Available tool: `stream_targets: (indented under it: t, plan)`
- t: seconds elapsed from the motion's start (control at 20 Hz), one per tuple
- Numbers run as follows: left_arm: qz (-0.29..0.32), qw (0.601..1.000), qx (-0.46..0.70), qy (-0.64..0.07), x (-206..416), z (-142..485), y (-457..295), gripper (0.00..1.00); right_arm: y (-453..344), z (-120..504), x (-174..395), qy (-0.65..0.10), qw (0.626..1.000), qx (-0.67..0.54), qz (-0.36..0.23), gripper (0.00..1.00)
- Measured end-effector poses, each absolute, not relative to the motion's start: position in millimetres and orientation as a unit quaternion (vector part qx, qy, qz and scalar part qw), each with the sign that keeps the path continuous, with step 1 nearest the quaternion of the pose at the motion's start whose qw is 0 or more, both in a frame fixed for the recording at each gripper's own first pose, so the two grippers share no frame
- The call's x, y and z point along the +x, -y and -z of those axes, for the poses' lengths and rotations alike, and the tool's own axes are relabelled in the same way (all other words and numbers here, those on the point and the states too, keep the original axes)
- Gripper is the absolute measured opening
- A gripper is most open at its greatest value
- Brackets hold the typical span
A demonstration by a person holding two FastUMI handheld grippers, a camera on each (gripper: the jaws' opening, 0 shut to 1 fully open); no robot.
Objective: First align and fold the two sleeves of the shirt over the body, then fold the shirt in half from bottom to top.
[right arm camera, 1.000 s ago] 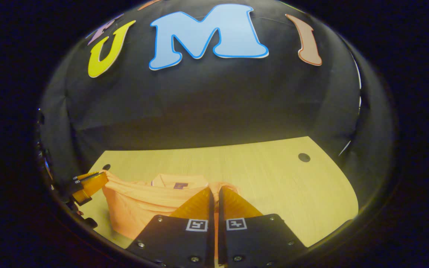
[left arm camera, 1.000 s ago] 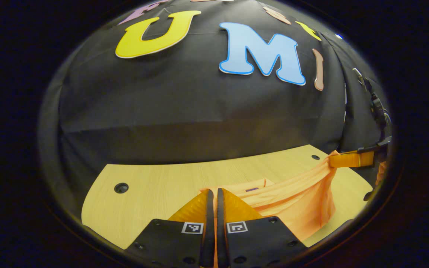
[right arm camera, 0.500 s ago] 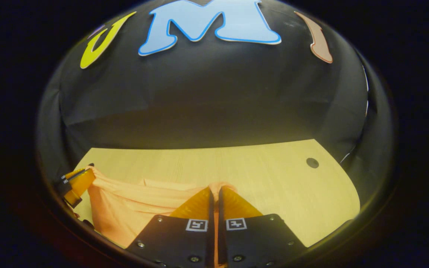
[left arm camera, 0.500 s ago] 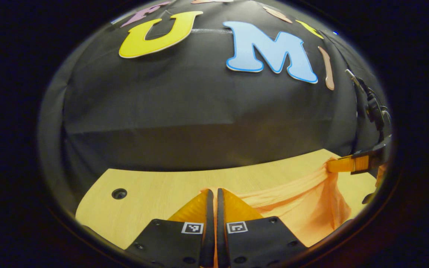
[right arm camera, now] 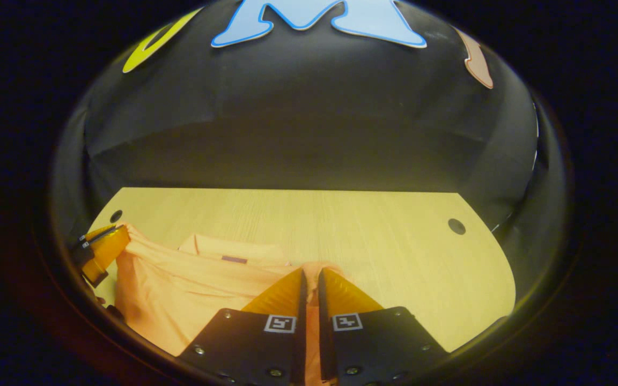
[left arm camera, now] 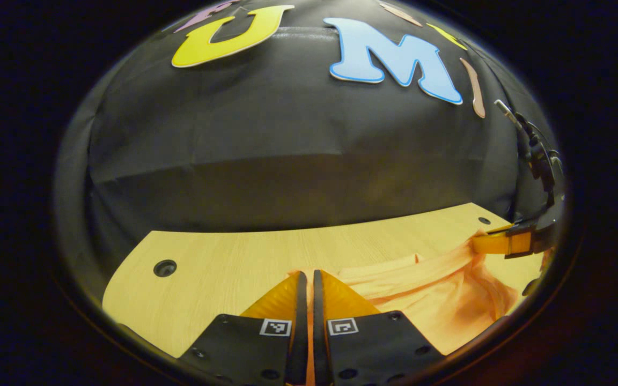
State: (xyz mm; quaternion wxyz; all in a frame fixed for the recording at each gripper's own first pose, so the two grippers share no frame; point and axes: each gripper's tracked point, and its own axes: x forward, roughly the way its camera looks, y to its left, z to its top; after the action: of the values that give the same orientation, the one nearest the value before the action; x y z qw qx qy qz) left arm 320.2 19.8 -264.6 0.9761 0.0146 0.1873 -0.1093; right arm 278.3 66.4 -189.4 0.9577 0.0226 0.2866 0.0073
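Left gripper view: left gripper [left arm camera: 307,279] clenched on shirt [left arm camera: 438,289] hem; right gripper [right arm camera: 309,276] likewise. Hem, lifted a second ago, now sinks toward collar over table [right arm camera: 341,225]. Bottom-to-top fold nearly laid.

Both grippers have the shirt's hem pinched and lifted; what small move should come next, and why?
Probably carry both forward and down toward the collar. The left gripper and right gripper are each shut on the shirt, whose lifted edge spans between them above the table, short of the collar.
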Motion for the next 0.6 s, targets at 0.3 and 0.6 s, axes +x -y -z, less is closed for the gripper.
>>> stream_targets:
  t: [0.3, 0.6]
  plan:
    - [0.127, 0.977, 0.002, -0.173, 305.2, 243.0, -15.9, 0.27, -72.1, 180.1, 259.7, -0.284, 0.959, -0.007, -0.012, 0.25]
    - [0.129, 0.98, -0.001, -0.152, 269.5, 202.8, -16.5, 0.68, -77.2, 151.4, 226.0, -0.258, 0.966, -0.002, -0.023, 0.76]
